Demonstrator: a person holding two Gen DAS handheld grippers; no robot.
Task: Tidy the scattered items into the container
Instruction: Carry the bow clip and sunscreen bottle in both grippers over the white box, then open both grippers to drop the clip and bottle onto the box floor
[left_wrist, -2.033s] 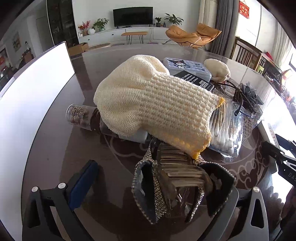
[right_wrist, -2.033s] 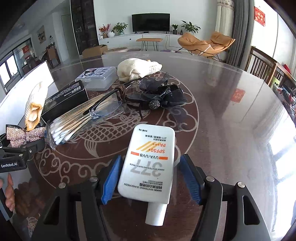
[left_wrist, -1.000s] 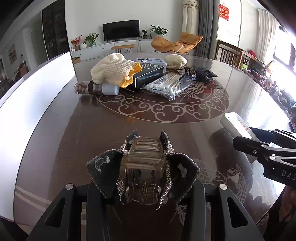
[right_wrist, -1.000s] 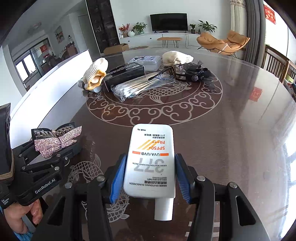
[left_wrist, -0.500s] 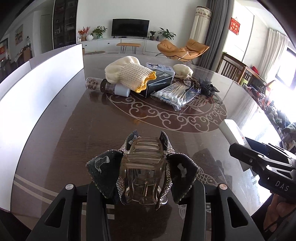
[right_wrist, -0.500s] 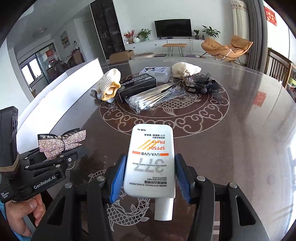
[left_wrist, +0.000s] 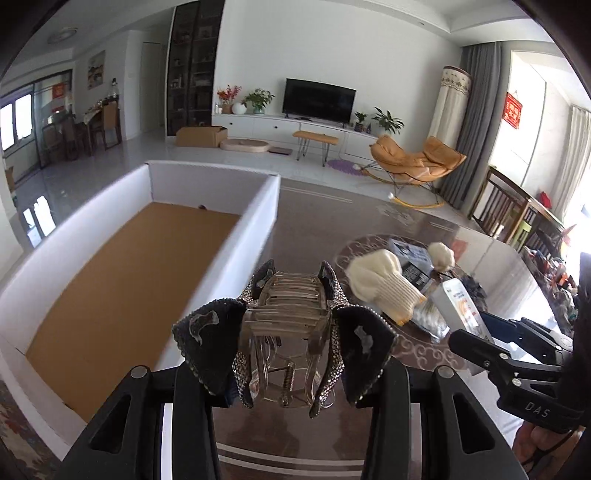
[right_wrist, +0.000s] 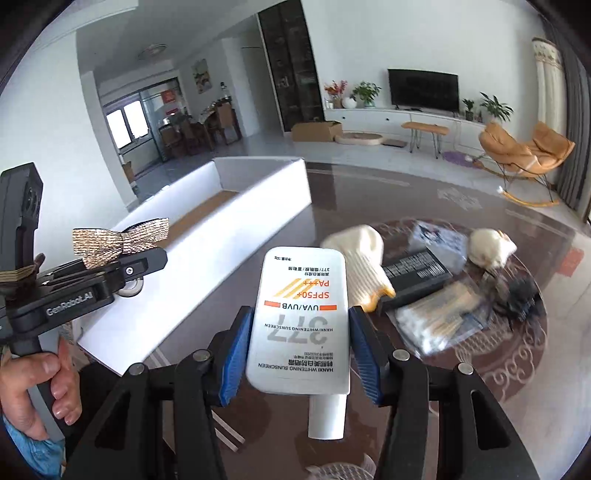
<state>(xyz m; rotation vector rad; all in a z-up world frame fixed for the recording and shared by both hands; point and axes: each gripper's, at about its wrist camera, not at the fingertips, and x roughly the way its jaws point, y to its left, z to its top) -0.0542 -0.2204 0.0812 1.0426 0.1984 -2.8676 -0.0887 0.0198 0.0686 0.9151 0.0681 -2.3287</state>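
My left gripper (left_wrist: 286, 373) is shut on a rhinestone bow hair claw (left_wrist: 284, 332), held just right of the white box (left_wrist: 207, 273) with a brown cardboard floor (left_wrist: 122, 284). The same left gripper (right_wrist: 122, 273) with the glittery bow (right_wrist: 122, 240) shows in the right wrist view, over the box's near wall (right_wrist: 192, 266). Blue pads of my right gripper (right_wrist: 301, 343) are shut on a white sunscreen tube (right_wrist: 301, 321), cap toward me, above the dark table. In the left wrist view the right gripper (left_wrist: 476, 328) and its tube (left_wrist: 461, 306) are at the right.
On the round dark table (right_wrist: 461, 387) lie a cream knitted glove (right_wrist: 364, 258), a black box (right_wrist: 417, 277), a packet of cotton swabs (right_wrist: 439, 317), a cream pouch (right_wrist: 487, 247), a clear case (right_wrist: 439, 236) and a dark hair accessory (right_wrist: 517, 291). A hand (right_wrist: 33, 387) grips the left handle.
Both grippers have risen and swung left with their loads. The white box, earlier a wall at the left edge, now shows its brown floor. The table items have slid to the right.
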